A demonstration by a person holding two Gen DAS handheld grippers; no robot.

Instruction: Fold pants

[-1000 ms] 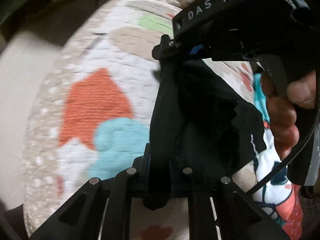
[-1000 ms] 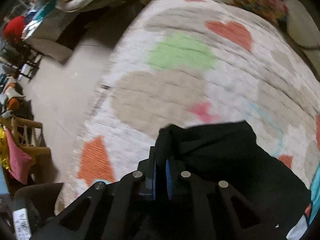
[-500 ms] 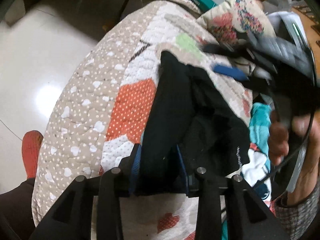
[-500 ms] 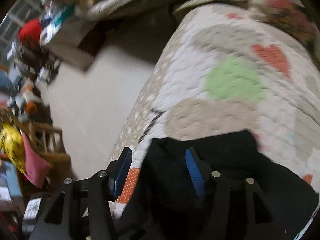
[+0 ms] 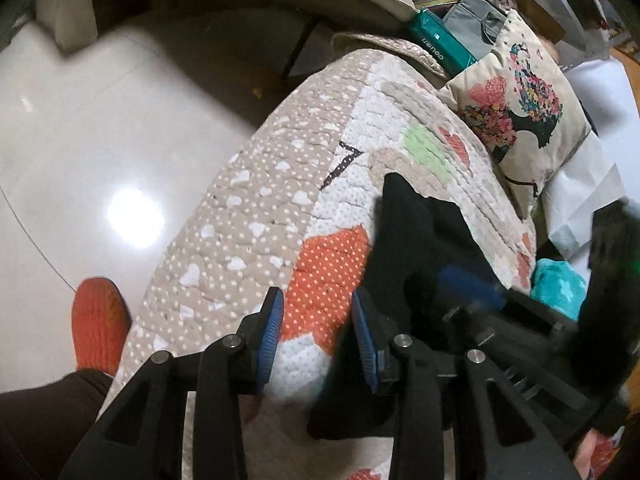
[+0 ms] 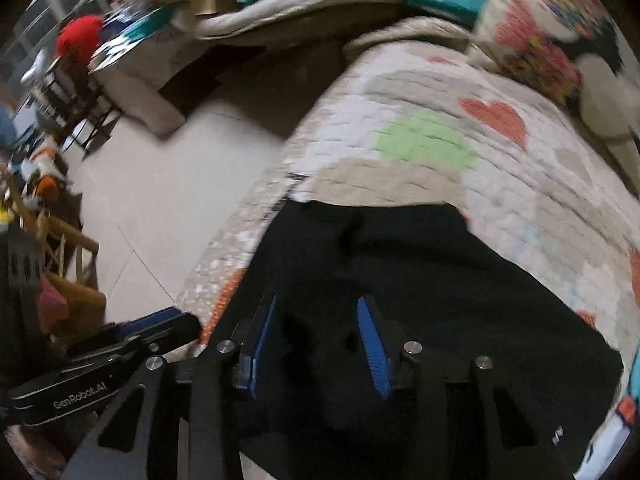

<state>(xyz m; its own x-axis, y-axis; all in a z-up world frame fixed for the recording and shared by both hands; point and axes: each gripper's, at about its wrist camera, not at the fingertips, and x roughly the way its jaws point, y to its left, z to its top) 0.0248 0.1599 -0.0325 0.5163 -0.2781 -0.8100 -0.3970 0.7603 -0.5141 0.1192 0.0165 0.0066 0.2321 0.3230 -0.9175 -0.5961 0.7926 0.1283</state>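
Quilted bedspread [image 5: 256, 216], patterned with hearts and colour patches, fills most of both wrist views; its edge drops to a pale glossy floor [image 5: 80, 140] toward 9 o'clock. Black pants [image 6: 420, 280] lie on the bedspread in a folded heap: in the right wrist view they spread across the lower centre, from 6 o'clock up to mid-frame, the far edge just short of a green patch [image 6: 424, 140]; in the left wrist view they appear as a narrow dark ridge [image 5: 400, 240] at 3 to 4 o'clock of centre. A printed cushion [image 5: 520, 108] rests at 1 o'clock on the bed, a teal box [image 5: 440, 44] behind it at 12 to 1 o'clock. Left gripper [image 5: 318, 340]: released, blue pads apart, only the orange dotted patch of quilt showing between them; pants sit just beside its right finger, contact cannot be told. Right gripper [image 6: 316, 344]: jaws parted after opening and now partly closing back, hovering over the black cloth, which shows between the pads without being pinched. Motion blur in the right view. An orange slipper [image 5: 100, 328] on a foot stands on the floor at 8 o'clock, dark trouser leg below it.
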